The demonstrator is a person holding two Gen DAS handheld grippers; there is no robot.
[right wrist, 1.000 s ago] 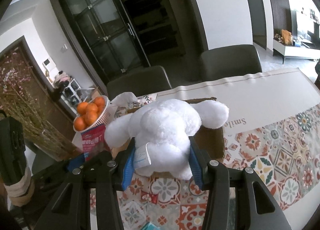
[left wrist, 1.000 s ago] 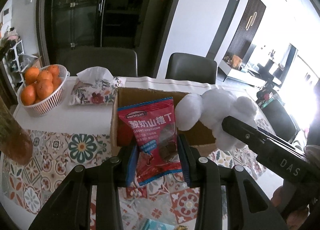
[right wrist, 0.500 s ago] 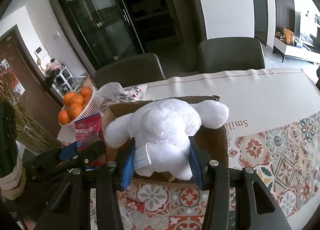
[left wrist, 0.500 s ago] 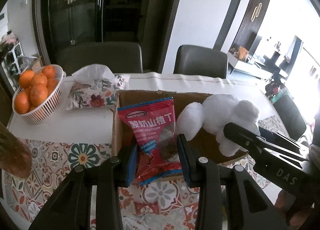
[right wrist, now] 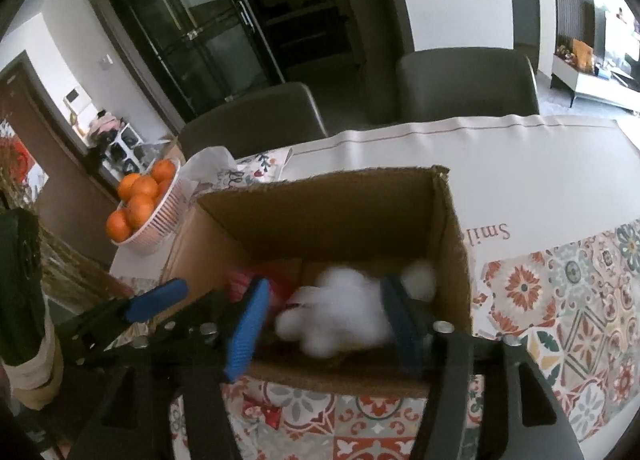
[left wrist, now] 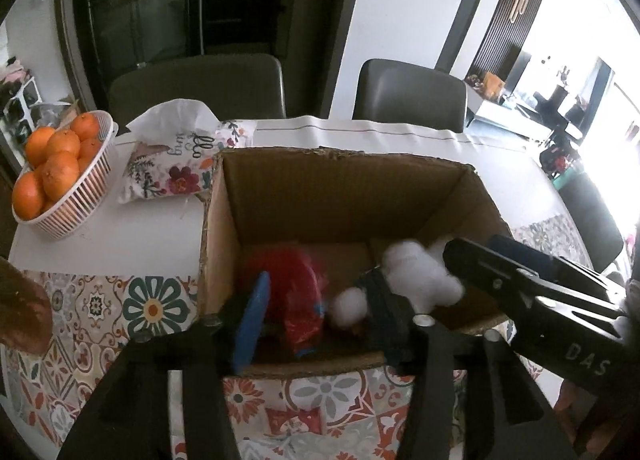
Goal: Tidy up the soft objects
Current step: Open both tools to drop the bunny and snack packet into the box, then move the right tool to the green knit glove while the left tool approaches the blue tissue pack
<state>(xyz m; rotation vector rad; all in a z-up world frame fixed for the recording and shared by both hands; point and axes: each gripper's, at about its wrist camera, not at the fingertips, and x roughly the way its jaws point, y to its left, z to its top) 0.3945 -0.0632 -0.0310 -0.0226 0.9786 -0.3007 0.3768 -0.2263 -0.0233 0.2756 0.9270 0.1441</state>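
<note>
Over the open cardboard box [left wrist: 344, 196], your 2 grippers point down into it side by side. Your left gripper [left wrist: 316, 316] has just been opening: its blue pads [left wrist: 252, 324] stand apart, and the red snack packet [left wrist: 298, 296] sits loose between them, blurred, against the box floor near the left wall. Your right gripper [right wrist: 324, 324] has likewise just been opening; its jaws are spread, and the white plush toy [right wrist: 340, 316] lies between them without being pressed, blurred, on the box floor toward the right wall. In the left wrist view the plush toy [left wrist: 416, 276] lies just beside the packet. The box stands on the tabletop [right wrist: 540, 188], partly on a patterned tile mat [right wrist: 560, 300] at the near edge. Toward the far left corner, a white basket [left wrist: 76, 204] holds oranges [left wrist: 60, 168], and a floral tissue pack [left wrist: 176, 168] lies between basket and box. 2 grey chairs [left wrist: 412, 92] stand behind the far edge.
</note>
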